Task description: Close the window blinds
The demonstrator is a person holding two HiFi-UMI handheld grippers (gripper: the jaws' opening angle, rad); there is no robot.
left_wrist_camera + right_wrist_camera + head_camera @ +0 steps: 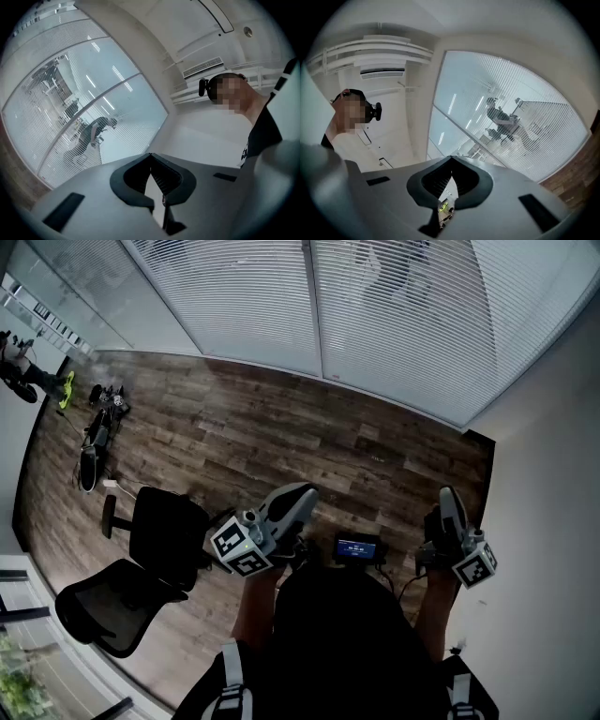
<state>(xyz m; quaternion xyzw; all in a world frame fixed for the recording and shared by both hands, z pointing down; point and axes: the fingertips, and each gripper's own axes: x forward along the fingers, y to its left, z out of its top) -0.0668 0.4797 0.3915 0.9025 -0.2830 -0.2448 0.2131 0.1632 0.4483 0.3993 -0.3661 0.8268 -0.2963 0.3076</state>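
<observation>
The wood floor (281,437) lies open between the person and the window blinds (403,315), which run along its far edge from the left corner to the white wall (553,474) on the right. The only crowding is on the left side: a black office chair (141,568) just beside the person, and some dark gear (98,432) near the floor's left edge.

Both grippers are held up in front of the body, well apart from the blinds. The left gripper (298,495) has its jaws pressed together with nothing between them, and so does the right gripper (450,498).

The blinds are pale horizontal slats hanging down to the floor, split by an upright frame post (314,306). In the gripper views the slats stand slightly open – dark shapes show through them.
</observation>
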